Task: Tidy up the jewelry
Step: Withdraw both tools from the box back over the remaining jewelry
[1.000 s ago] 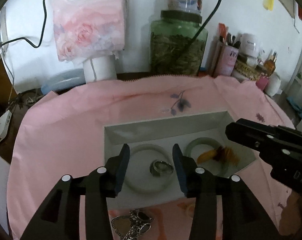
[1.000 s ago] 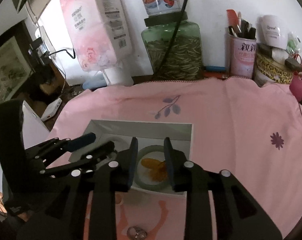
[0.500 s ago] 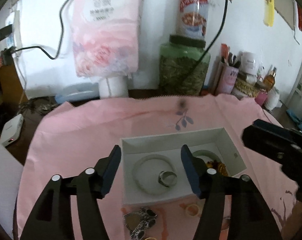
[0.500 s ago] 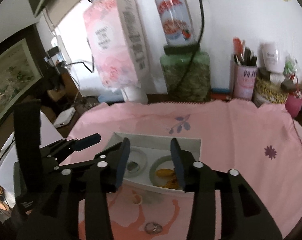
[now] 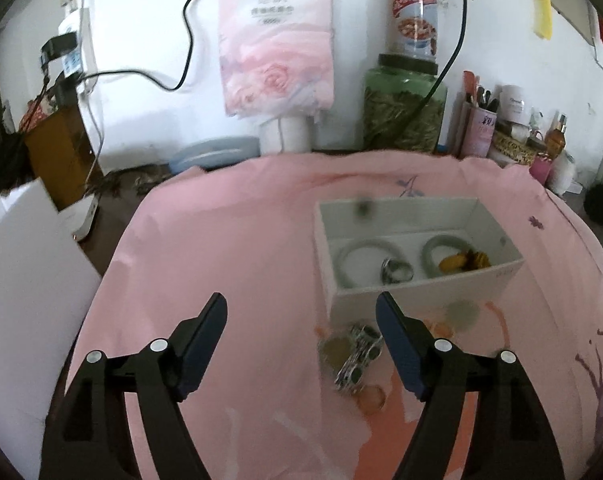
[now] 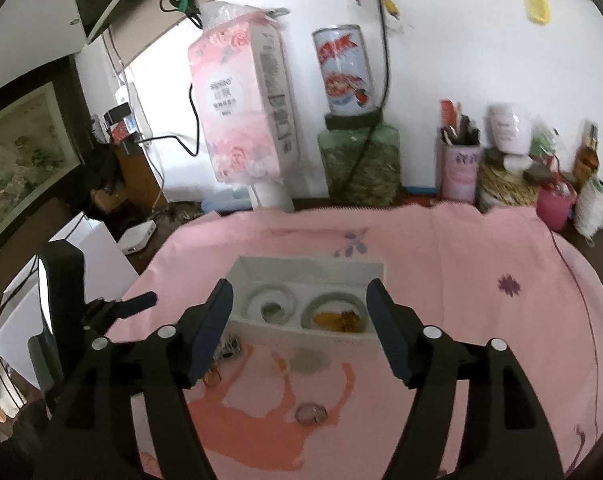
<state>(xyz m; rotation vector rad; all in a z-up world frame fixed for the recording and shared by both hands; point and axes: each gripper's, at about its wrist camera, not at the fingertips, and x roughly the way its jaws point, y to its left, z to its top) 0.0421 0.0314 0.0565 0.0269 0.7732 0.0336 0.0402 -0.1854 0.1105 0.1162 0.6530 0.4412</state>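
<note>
Left wrist, change: my left gripper (image 5: 301,316) has pulled back from the white box (image 5: 417,292); its jaws have just been opening and stand apart with nothing between them.
Left wrist, jewelry: pale bangle (image 5: 365,260), silver ring (image 5: 397,270) and green bangle (image 5: 445,248) lie boxed; a chain bracelet (image 5: 359,356) waits on the pink cloth (image 5: 229,264).
Right wrist, change: my right gripper (image 6: 299,320), also backed off, has just been opening and holds nothing; both drops look done.
Right wrist, obstacles: a loose ring (image 6: 311,414) lies near, nothing blocking it.
</note>
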